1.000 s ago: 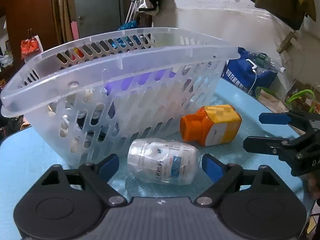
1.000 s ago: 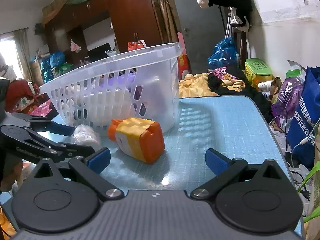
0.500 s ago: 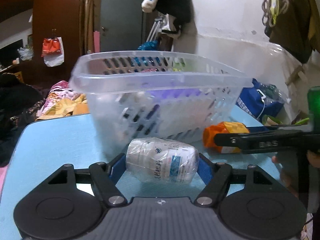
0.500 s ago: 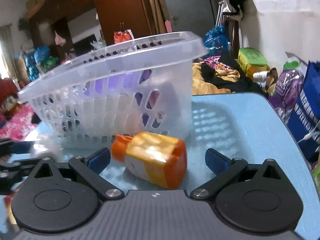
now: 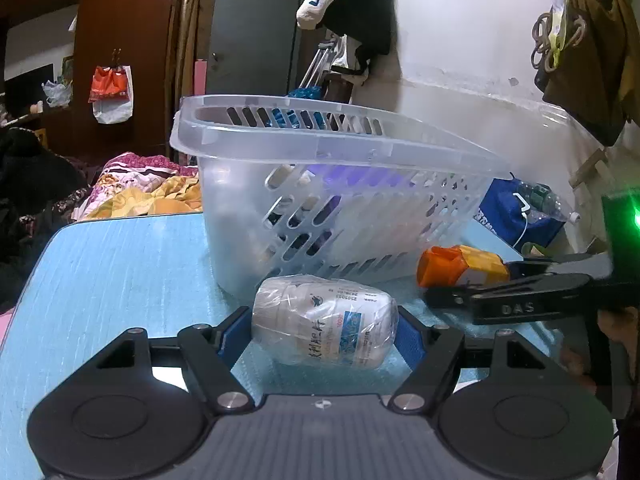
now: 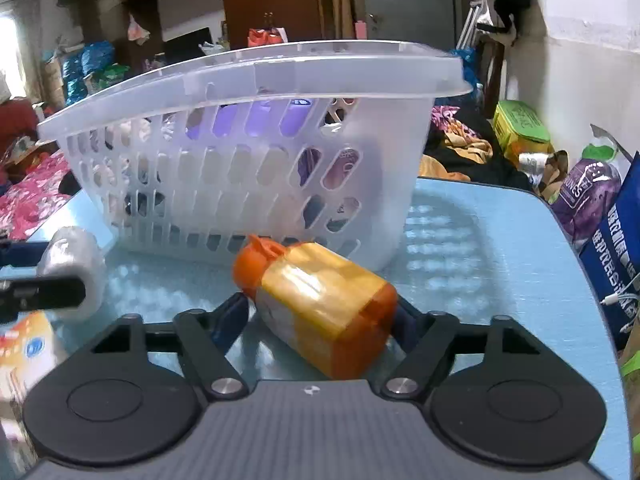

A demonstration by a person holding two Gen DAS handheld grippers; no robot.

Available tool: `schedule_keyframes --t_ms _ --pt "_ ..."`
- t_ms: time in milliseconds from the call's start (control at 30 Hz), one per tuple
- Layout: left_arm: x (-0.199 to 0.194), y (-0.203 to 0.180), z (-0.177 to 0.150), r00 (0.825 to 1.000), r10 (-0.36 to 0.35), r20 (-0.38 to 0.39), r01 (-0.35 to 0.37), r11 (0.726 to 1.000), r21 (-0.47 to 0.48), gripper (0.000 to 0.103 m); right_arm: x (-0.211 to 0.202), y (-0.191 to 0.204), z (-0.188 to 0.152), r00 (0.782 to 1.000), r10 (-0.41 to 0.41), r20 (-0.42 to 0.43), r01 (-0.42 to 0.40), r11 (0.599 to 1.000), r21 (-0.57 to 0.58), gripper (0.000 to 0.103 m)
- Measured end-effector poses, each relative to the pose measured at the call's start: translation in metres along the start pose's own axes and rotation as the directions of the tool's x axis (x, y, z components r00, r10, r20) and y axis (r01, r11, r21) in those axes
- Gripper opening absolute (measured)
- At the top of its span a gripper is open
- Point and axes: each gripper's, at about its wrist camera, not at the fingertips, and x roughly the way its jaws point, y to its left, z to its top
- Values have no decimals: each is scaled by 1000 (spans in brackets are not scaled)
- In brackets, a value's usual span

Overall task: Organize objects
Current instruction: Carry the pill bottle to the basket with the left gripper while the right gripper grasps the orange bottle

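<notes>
A white pill bottle wrapped in clear film lies on its side on the blue table. My left gripper is shut on it, blue pads against both ends. An orange and yellow bottle lies slantwise between the fingers of my right gripper. Its jaws are closing and the pads touch the bottle's shoulder and base. Both bottles rest just in front of a clear slotted basket, which holds several items. The right wrist view also shows the white bottle at far left.
The basket fills the middle of the table, its rim above both grippers. A blue bag stands off the table's right edge. An orange and white box lies at the near left. Bedding lies beyond the far edge.
The left pads closed onto the white bottle and that view swung to the basket's end. The right fingers moved forward around the orange bottle, then drew in from wide open against it.
</notes>
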Motion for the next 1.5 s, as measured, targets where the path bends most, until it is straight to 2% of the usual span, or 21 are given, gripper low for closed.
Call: schedule_keyframes --t_ms 167,233,333,467,600,700,800,933,1067,1200,1267,1367,1500 --pt "-8 3 -6 999 -14 35 15 1000 -7 77 -17 -14 -13 998 23 56 -22 1000 -12 68" --pt "-21 6 -12 997 -25 78 26 1000 -14 77 -30 -20 -20 995 41 87 -41 999 -2 68" --pt "-49 14 -27 985 -32 172 45 996 -71 77 -62 -31 -31 980 61 192 -66 998 21 68" --pt "-65 14 -37 976 -3 218 21 997 -81 77 -94 -28 -51 961 82 265 -89 996 16 68" --pt "-82 21 -43 975 26 221 11 987 -163 77 -108 -27 -70 966 80 245 -104 991 85 68" --pt "-97 21 -42 964 77 256 -31 983 -179 77 -113 -18 -69 970 53 238 -67 996 51 68" --pt "-97 20 -39 959 63 278 -16 986 -167 77 -109 -16 -62 965 65 256 -80 995 51 68" --pt "-86 16 -31 963 44 266 -6 990 -140 77 -105 -15 -48 963 65 261 -72 997 18 68" --pt "-95 6 -12 944 45 326 -14 995 -97 77 -116 -12 -22 944 115 310 -115 993 -17 68" --pt "-95 -5 29 939 16 343 0 999 -46 77 -127 4 16 912 107 395 -68 991 -112 68" --pt "-90 -9 50 939 -7 345 20 999 -34 77 -124 9 35 901 128 414 -80 988 -132 68" --pt "-76 -15 76 934 -8 357 14 1000 -14 77 -109 18 62 904 133 406 -69 983 -168 68" --pt "-54 -22 99 947 -3 320 0 1000 10 77 -82 29 84 931 104 350 -34 979 -200 67"
